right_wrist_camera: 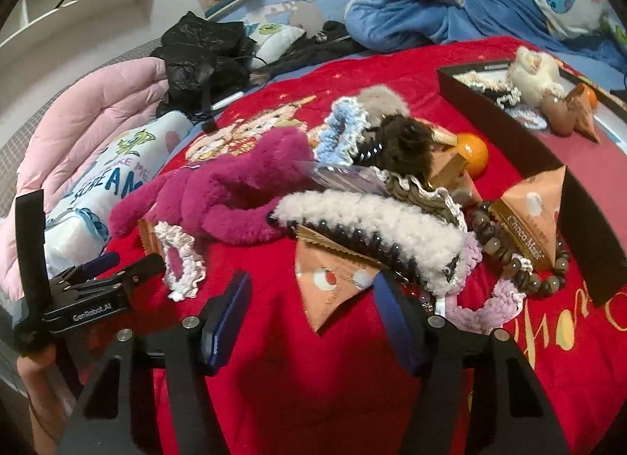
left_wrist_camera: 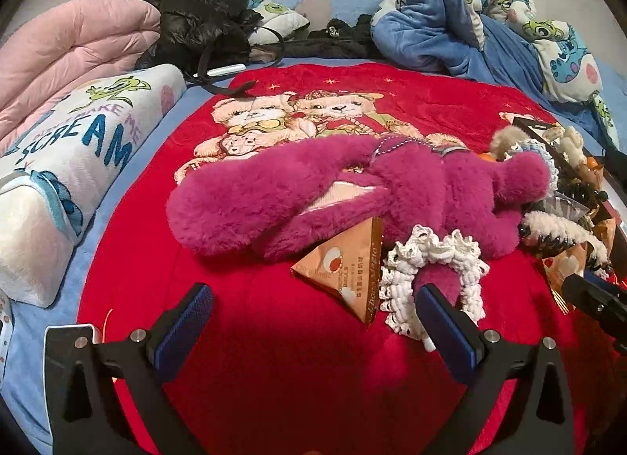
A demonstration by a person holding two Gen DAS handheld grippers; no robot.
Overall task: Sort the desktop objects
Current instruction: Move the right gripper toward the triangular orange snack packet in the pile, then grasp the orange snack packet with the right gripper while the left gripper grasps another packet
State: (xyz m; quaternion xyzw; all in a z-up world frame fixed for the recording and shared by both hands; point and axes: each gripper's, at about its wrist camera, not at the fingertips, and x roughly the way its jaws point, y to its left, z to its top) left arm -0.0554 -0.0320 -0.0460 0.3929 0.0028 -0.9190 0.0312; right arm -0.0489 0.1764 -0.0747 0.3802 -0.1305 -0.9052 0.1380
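Observation:
A magenta plush toy (left_wrist_camera: 313, 196) lies across the red blanket (left_wrist_camera: 274, 357), also in the right wrist view (right_wrist_camera: 219, 196). A triangular snack packet (left_wrist_camera: 348, 274) and a white crocheted scrunchie (left_wrist_camera: 435, 278) lie in front of my left gripper (left_wrist_camera: 313, 310), which is open and empty. My right gripper (right_wrist_camera: 313, 298) is open and empty, its tips on either side of another triangular packet (right_wrist_camera: 333, 290) beside a fluffy white hair claw (right_wrist_camera: 372, 223). A bead bracelet (right_wrist_camera: 509, 255), a second packet (right_wrist_camera: 537, 216), a blue scrunchie (right_wrist_camera: 341, 133) and an orange (right_wrist_camera: 472, 153) lie in the pile.
A dark box (right_wrist_camera: 490, 102) at the right holds a cream plush, a scrunchie and a packet. A lilac scrunchie (right_wrist_camera: 486, 306) lies by my right finger. A printed pillow (left_wrist_camera: 74, 173), pink quilt (left_wrist_camera: 70, 51), black jacket (left_wrist_camera: 200, 20) and blue blanket (left_wrist_camera: 450, 16) surround the red blanket.

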